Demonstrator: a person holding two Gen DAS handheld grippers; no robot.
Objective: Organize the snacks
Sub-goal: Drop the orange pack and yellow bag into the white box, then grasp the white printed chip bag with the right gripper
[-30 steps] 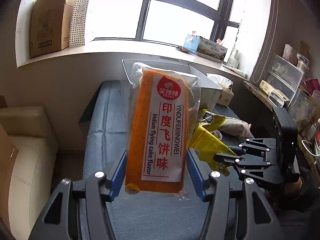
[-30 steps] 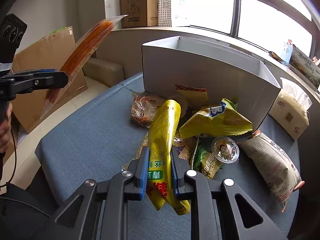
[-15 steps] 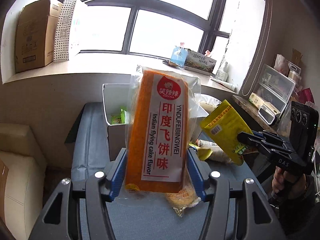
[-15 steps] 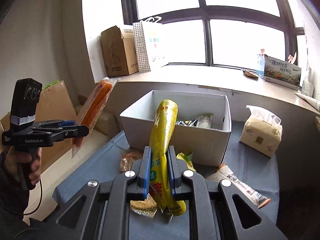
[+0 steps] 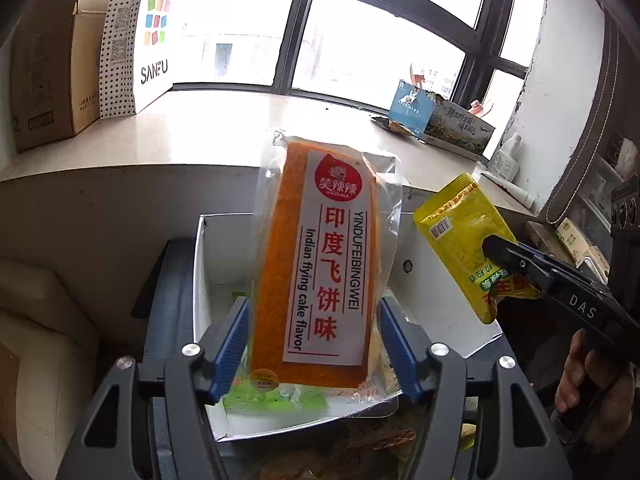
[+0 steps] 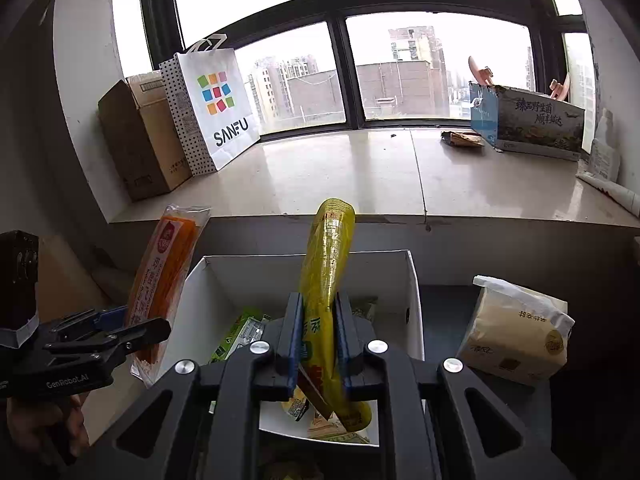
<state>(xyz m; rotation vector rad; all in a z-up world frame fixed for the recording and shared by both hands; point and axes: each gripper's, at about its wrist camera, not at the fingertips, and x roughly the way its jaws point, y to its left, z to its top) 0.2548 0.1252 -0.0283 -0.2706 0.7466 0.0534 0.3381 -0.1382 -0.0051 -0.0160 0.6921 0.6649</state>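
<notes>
My left gripper (image 5: 314,344) is shut on an orange flying-cake snack pack (image 5: 320,264) and holds it upright above the white box (image 5: 200,280). It also shows at the left of the right wrist view (image 6: 168,276). My right gripper (image 6: 316,332) is shut on a yellow snack bag (image 6: 326,264), held upright over the same white box (image 6: 414,288). The yellow bag (image 5: 464,236) and the right gripper (image 5: 516,256) show at the right of the left wrist view. Several snack packets (image 6: 240,332) lie inside the box.
A tissue pack (image 6: 516,332) sits on the blue table right of the box. A wide windowsill (image 6: 360,176) behind holds a cardboard box (image 6: 140,140), a SANFU paper bag (image 6: 212,108) and a printed carton (image 6: 532,120). More snacks (image 5: 360,452) lie below in front of the box.
Both grippers have risen and moved forward with their snacks, from over the table's snack pile to above the white box, which now lies directly below them.
</notes>
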